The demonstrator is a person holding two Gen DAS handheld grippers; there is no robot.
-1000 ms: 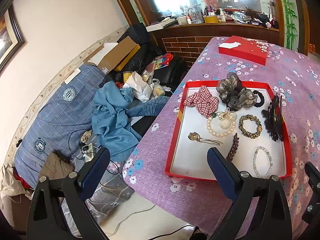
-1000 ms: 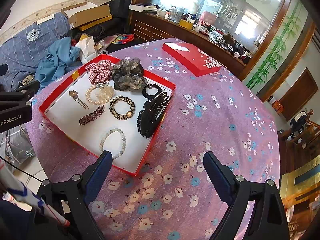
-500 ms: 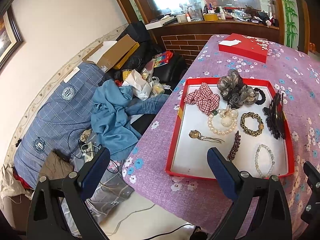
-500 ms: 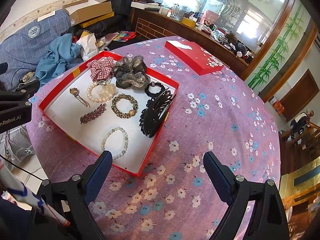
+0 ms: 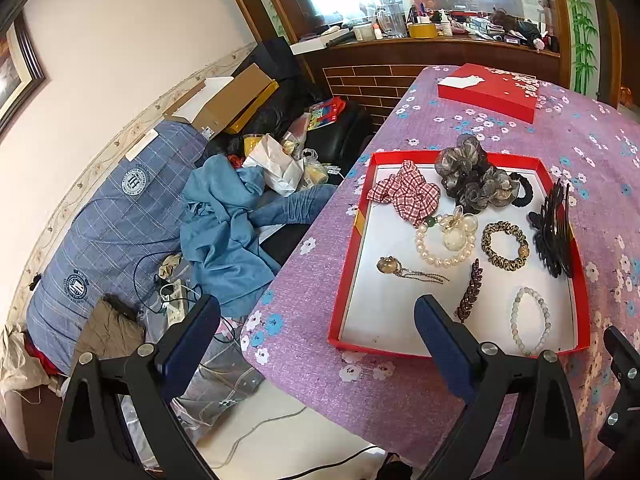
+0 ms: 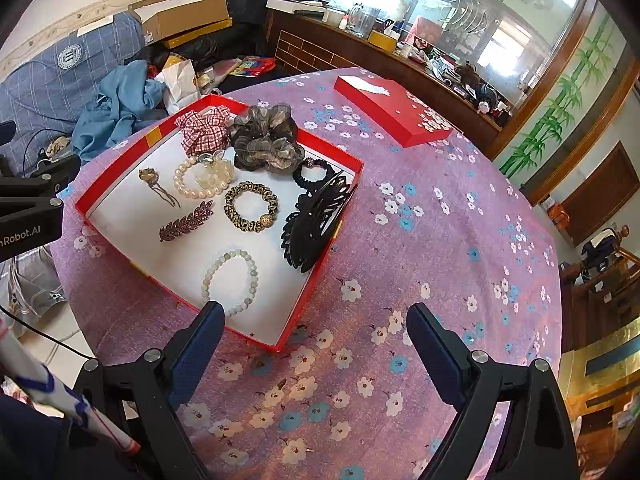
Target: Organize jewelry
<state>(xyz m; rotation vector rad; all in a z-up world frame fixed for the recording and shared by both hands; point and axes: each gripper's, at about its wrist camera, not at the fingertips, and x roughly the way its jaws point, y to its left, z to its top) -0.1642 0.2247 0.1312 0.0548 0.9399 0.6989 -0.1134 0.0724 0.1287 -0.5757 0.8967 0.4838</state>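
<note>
Both tools are released and carry nothing: the left gripper [image 5: 316, 324] stands spread at the near left corner of the red tray [image 5: 582, 300], and the right gripper [image 6: 312, 334] stands spread over the tray's near right corner.

All jewelry lies inside the tray on the table [image 6: 420, 280]: checked scrunchie [image 5: 408, 194], grey scrunchie [image 6: 262, 140] and black hair tie [image 6: 310, 172] along the far edge, pearl bracelet [image 5: 442, 246], pendant [image 5: 390, 266], leopard bracelet [image 6: 250, 206] and leaf barrette [image 6: 186, 222] mid-tray, pale bead bracelet [image 6: 230, 280] near the front edge. The black claw clip [image 6: 312, 224] leans on the right wall.

This layout fits sorting either finished or pending; the red lid [image 6: 394, 110] lies apart near the far edge.

Only the right view shows the clip's overhang, probably partial.
</note>
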